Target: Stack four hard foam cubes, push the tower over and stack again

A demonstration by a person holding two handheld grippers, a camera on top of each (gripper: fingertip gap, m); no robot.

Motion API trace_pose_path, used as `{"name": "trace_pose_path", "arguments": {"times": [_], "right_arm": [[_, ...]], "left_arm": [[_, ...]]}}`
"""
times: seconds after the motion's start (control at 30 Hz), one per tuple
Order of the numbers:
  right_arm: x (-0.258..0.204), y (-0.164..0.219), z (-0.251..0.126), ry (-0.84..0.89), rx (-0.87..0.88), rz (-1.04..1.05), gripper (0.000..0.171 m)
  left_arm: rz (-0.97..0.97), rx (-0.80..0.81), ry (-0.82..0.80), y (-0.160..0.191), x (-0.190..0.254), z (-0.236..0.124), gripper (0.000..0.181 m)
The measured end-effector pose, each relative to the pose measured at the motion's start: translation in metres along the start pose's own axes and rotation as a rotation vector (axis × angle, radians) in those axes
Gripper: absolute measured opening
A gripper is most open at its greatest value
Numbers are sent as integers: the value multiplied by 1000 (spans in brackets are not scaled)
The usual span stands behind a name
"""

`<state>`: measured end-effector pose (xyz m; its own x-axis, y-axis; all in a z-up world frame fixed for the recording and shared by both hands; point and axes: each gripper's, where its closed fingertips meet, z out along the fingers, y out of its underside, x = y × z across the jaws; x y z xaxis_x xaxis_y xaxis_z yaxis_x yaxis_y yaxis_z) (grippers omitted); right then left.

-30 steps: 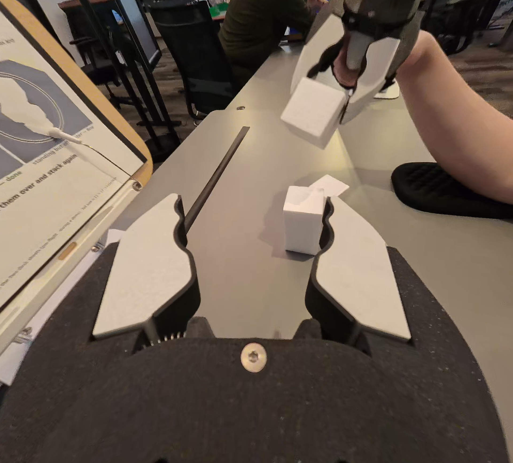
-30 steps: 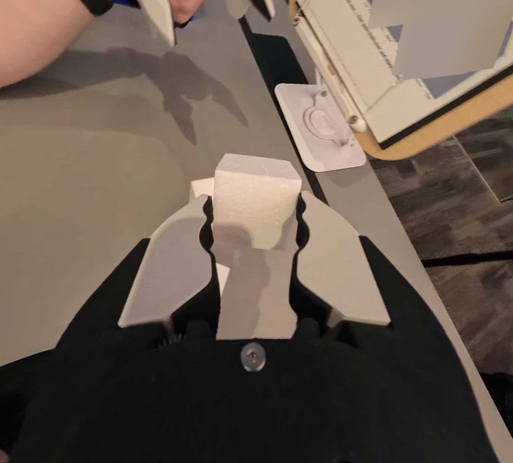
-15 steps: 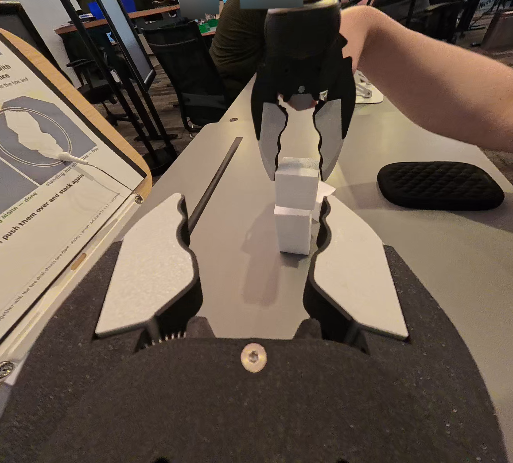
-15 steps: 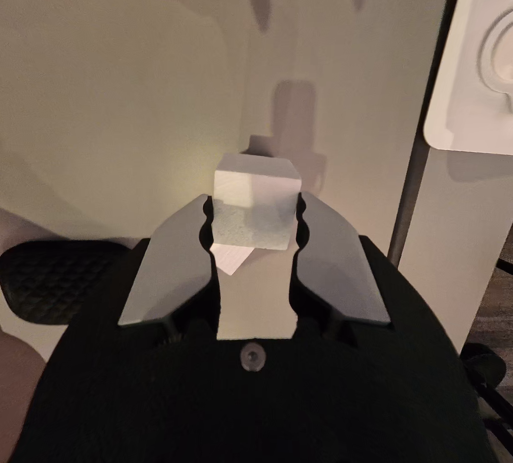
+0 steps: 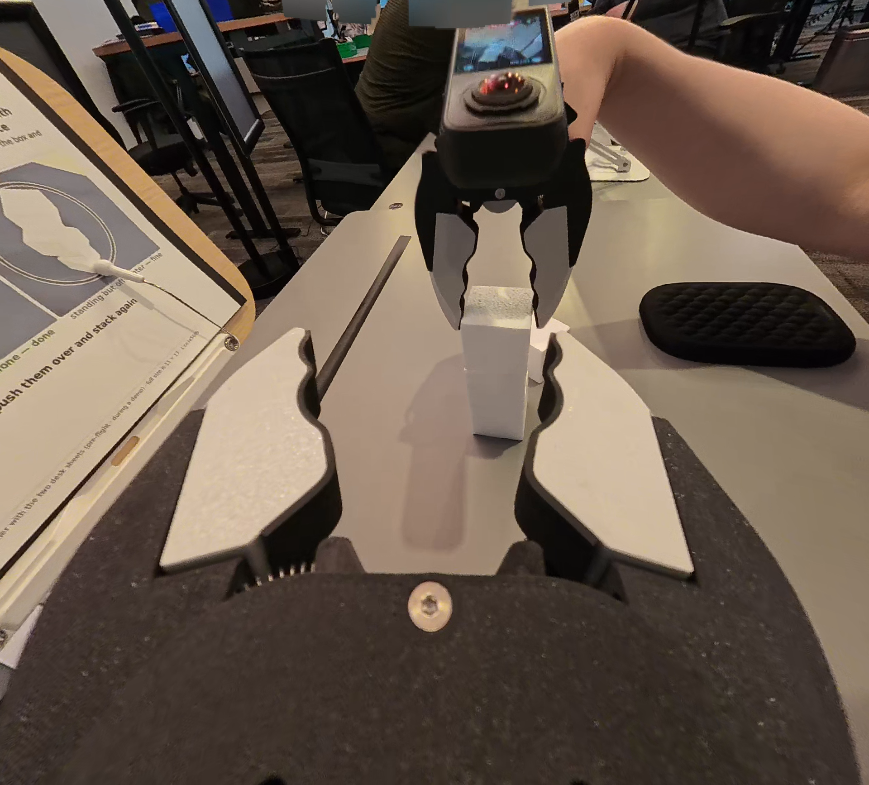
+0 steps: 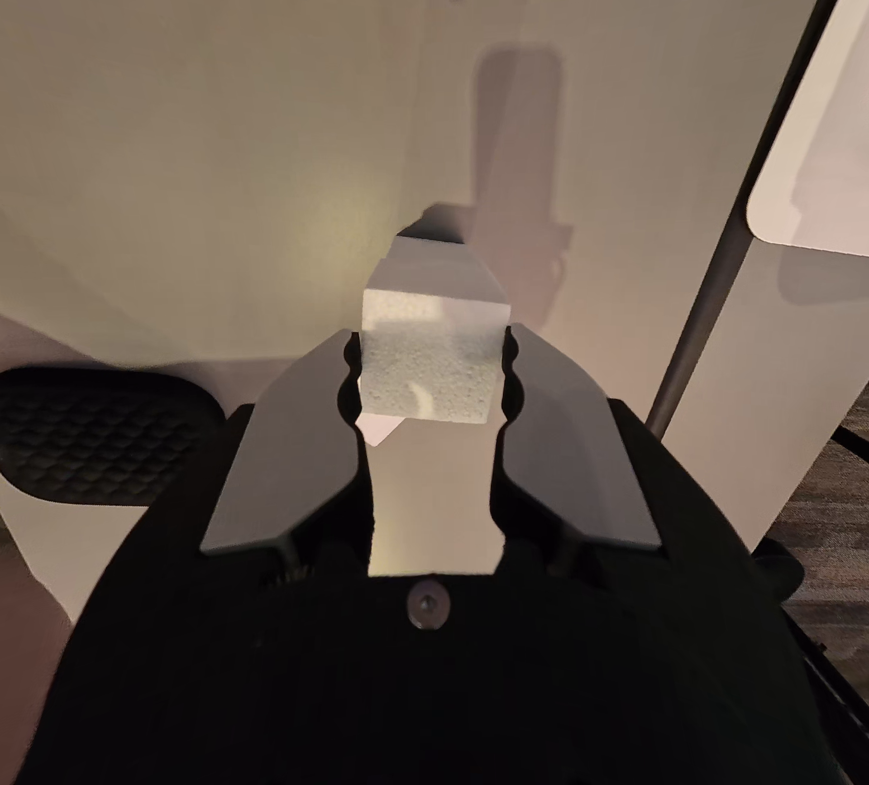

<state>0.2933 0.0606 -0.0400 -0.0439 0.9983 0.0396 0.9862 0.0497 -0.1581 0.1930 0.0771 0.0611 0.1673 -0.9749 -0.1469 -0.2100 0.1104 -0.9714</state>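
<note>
Now top cube [image 6: 432, 367] between right gripper [image 6: 430, 367] fingers, atop lower cube [image 5: 499, 402].

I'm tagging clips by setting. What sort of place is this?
Probably an open office or lab: grey desk, black office chair, a display on a stand, more desks behind.

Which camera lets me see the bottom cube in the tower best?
The left wrist view: the bottom cube stands in plain sight on the table, under the top cube between the right gripper's fingers. The right wrist view looks down, so the top cube hides nearly all of it.
</note>
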Motion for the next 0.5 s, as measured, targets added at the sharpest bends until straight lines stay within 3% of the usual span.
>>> {"name": "trace_pose_path", "arguments": {"times": [0.5], "right_arm": [[6, 2, 2, 40, 22, 13, 61]], "left_arm": [[51, -39, 13, -2, 11, 7, 93]]}}
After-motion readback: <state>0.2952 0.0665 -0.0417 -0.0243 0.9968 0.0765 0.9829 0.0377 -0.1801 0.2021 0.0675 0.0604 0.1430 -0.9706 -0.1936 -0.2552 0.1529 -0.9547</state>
